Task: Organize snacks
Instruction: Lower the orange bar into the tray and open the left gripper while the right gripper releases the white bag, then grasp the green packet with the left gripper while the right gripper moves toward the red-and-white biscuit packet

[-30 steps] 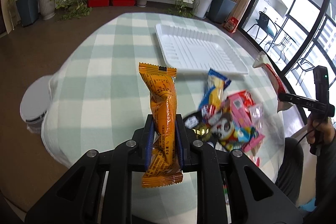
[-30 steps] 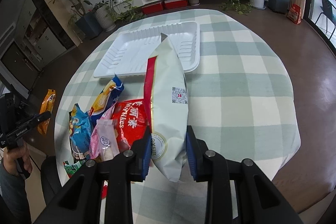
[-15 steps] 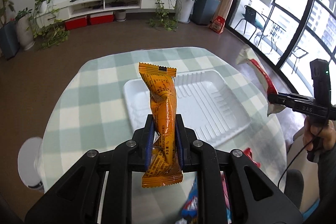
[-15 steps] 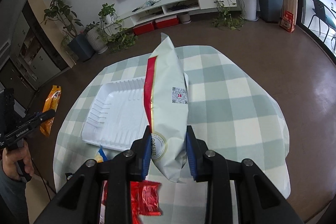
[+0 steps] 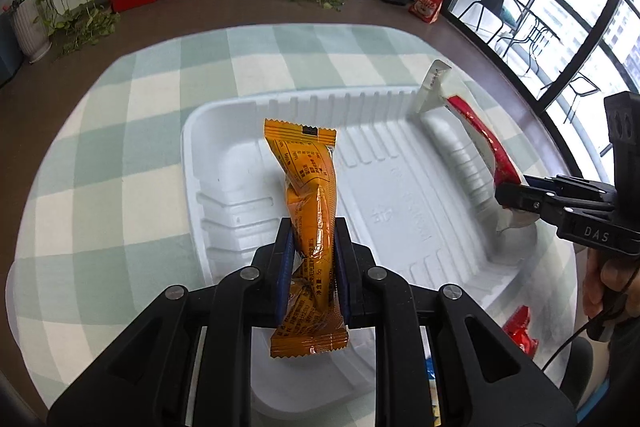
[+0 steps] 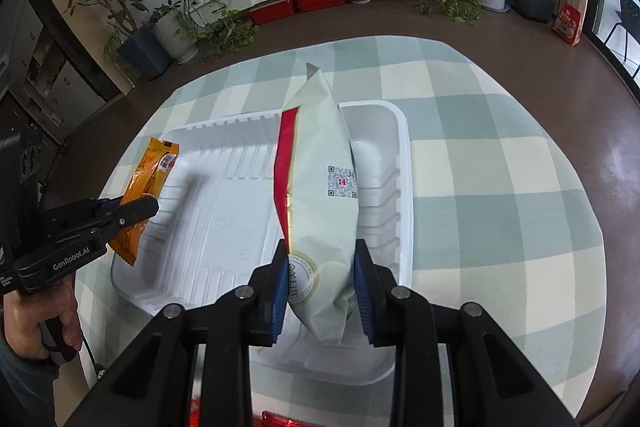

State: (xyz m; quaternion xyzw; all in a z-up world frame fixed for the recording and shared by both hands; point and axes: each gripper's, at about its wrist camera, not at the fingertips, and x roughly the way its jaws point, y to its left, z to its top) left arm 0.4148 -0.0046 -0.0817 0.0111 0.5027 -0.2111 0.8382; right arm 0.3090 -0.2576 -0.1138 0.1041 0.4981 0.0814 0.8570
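Left wrist view shows the left gripper clamped on an orange packet, a slim crinkly foil wrapper with zigzag-cut ends, twisted at its middle and standing up between the blue pads. It hangs above the left half of the white tray, apart from the tray floor. That tray is a shallow, thin moulded plastic dish with ribbed walls and rounded corners, lying on a surface covered by a soft cloth in pale green and cream checks.

Over the right half of the tray, the right gripper is closed on a white bag, a puffy, smooth pillow-shaped pouch with a red and gold stripe down one side and a printed square code. Its lower end reaches down near the tray's front right corner; whether it touches cannot be told.

Judged from these views, the task is at an early stage: the tray holds nothing yet, and both snacks are carried above it but not set down. Glossy red wrappers lie on the surface just in front of the tray's near edge, so more remains to be gathered.
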